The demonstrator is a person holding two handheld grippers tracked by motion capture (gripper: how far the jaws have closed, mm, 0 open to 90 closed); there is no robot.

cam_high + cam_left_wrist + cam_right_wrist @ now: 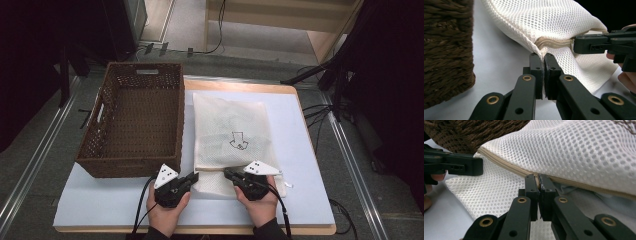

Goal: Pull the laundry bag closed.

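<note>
A white mesh bag (230, 130) with a printed arrow lies flat on the table, its beige zipper (506, 166) along the near edge. My left gripper (195, 176) is shut on the bag's near left corner, pinching the mesh (544, 20) at the zipper's end between its jaws (543, 56). My right gripper (227, 172) faces it from the right and is shut on the zipper line (539, 177), with a small beige piece between the tips. Beyond that grip the seam gapes, and pale blue fabric (609, 200) shows inside. The two grippers sit close, tip towards tip (589, 43) (461, 166).
A brown wicker basket (100, 107) stands at the left of the table, its near wall (446, 50) just beside my left gripper. A white mat (300, 150) covers the tabletop. Cables trail from both grippers towards the near edge.
</note>
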